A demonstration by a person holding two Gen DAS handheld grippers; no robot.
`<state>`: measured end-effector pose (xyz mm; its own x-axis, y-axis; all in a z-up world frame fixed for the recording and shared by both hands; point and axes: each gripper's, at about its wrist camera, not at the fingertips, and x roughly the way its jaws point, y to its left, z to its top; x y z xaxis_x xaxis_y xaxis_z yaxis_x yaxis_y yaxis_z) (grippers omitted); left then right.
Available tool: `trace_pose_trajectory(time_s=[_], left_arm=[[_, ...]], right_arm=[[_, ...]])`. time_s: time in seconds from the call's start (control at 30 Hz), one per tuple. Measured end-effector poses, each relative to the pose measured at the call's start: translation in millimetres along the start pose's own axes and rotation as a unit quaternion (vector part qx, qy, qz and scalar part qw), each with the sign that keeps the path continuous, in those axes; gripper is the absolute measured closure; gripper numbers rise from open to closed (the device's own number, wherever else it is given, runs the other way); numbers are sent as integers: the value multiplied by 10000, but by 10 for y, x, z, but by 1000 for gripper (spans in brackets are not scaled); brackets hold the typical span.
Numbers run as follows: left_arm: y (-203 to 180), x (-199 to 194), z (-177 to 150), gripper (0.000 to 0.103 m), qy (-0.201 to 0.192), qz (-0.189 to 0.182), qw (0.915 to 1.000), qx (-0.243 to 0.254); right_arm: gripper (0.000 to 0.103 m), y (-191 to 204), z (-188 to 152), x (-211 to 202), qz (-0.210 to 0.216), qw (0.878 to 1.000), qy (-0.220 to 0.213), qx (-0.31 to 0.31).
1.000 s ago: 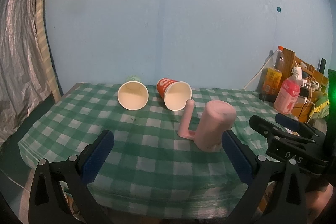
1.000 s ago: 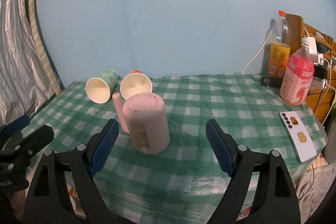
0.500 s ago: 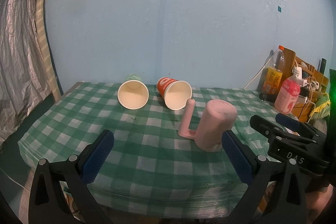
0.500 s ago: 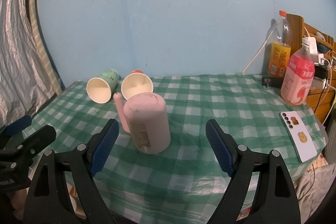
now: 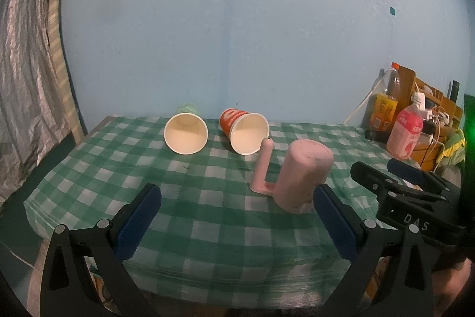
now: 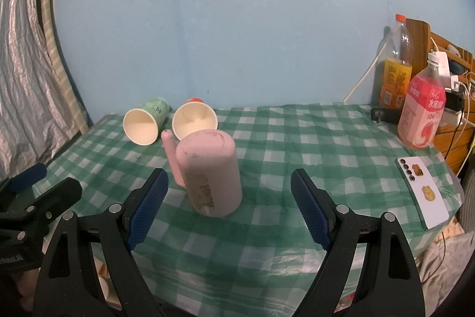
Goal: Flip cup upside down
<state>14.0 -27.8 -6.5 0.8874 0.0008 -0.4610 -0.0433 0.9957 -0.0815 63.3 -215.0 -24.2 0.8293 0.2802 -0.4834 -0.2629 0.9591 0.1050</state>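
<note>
The pink cup (image 6: 209, 173) (mouth down already) looks light, stiff plastic; grip its smooth sides. Both grippers, left (image 5: 237, 223) and right (image 6: 228, 208), have their fingers spread, holding nothing.

Bare checked tablecloth (image 6: 311, 150) lies open to the right of the pink cup (image 6: 212, 171). Behind the cup, two paper cups (image 6: 194, 121) on their sides block the way (the handle stands between). Bottles (image 6: 421, 112) and a phone (image 6: 423, 190) crowd the right edge.

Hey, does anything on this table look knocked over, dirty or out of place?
Yes. Two paper cups lie on their sides near the wall: a green cup and an orange cup. The pink cup stands upside down, its base and side smudged with brownish grime. Nothing looks spilled.
</note>
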Motion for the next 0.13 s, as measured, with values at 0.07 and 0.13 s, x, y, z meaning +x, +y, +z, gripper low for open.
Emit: trace_pose_trajectory(time_s=[0.07,0.13], left_arm=[[-22,1,-20,0,4,1,10000,33],[-26,6,-18,0,21,-5,10000,11]], right_arm=[[19,21,-15,1,8,10000,2,-5],[19,29,-22,2,6,10000,12,-6]])
